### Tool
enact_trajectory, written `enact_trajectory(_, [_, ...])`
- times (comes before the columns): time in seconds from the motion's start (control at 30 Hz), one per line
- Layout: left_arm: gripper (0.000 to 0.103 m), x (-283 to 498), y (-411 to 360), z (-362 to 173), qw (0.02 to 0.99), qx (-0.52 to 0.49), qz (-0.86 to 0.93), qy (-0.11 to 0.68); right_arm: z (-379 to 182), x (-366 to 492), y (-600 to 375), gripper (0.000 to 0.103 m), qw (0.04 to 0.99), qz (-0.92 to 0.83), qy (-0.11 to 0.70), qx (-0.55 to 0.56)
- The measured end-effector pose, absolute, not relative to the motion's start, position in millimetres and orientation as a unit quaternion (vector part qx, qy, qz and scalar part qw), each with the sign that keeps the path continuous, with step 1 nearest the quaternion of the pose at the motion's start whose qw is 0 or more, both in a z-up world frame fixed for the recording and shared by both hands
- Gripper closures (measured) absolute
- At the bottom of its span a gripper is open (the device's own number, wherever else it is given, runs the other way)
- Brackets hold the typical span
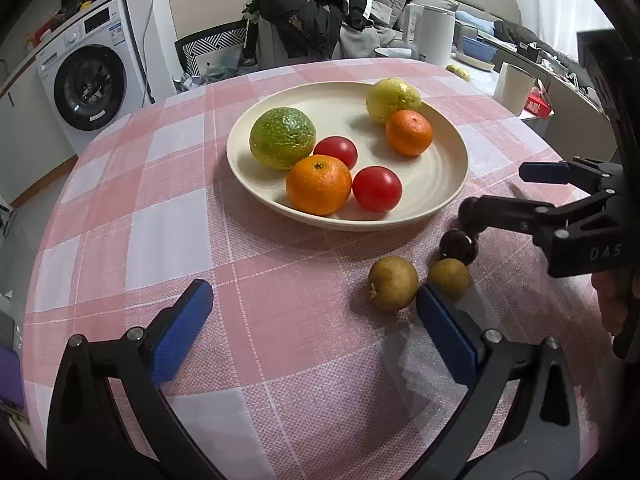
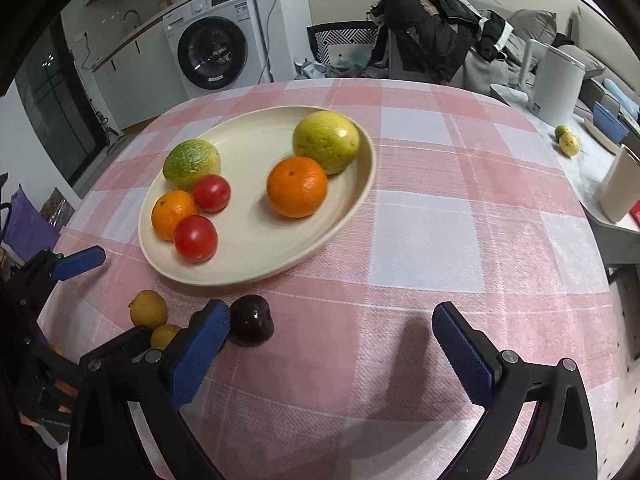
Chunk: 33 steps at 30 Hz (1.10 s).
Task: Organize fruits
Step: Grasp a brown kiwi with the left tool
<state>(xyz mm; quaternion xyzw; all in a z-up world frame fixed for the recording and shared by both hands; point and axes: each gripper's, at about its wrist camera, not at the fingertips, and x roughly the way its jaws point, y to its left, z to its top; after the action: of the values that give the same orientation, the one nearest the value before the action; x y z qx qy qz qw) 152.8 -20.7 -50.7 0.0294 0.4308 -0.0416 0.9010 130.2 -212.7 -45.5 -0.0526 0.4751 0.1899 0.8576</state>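
Observation:
A cream plate (image 1: pixel 440 184) (image 2: pixel 256 264) on the pink checked tablecloth holds a green fruit (image 1: pixel 282 137), a yellow-green fruit (image 1: pixel 392 98), two oranges (image 1: pixel 319 190) (image 1: pixel 409 132) and two red tomatoes (image 1: pixel 377 188) (image 1: pixel 336 151). On the cloth in front of the plate lie two small brown-yellow fruits (image 1: pixel 393 283) (image 1: pixel 449 278) and a dark glossy fruit (image 1: pixel 459 246) (image 2: pixel 252 321). My left gripper (image 1: pixel 314 308) is open and empty, its right finger beside the small fruits. My right gripper (image 2: pixel 332 328) is open, its left finger touching the dark fruit.
A white kettle (image 2: pixel 558 80) and a white cup (image 2: pixel 618 186) stand on a side surface to the right, with two more fruits (image 2: pixel 567 140). A chair piled with clothes (image 2: pixel 432 28) is behind the table. A washing machine (image 2: pixel 216 48) is at the back left.

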Motion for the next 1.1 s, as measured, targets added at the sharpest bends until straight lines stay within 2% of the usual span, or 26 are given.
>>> enact_trajectory(0.57, [0.036, 147, -31, -53, 0.898, 0.037, -0.084, 0.431, -46, 114, -225, 0.0, 0.846, 0.206, 0.482, -0.1])
enact_trajectory(0.9, [0.07, 150, -30, -54, 0.895, 0.023, -0.104, 0.434, -51, 101, -208, 0.001, 0.834, 0.231, 0.481, -0.141])
enact_trajectory(0.97, [0.079, 150, -29, -54, 0.894, 0.019, -0.108, 0.433, -51, 99, -205, 0.009, 0.831, 0.237, 0.481, -0.148])
enact_trajectory(1.03, [0.08, 150, -28, -54, 0.894, 0.017, -0.11, 0.433, -52, 97, -203, 0.019, 0.827, 0.246, 0.483, -0.149])
enact_trajectory(1.1, [0.08, 149, -28, -53, 0.895, 0.017, -0.111, 0.432, -52, 97, -201, 0.021, 0.826, 0.251, 0.482, -0.148])
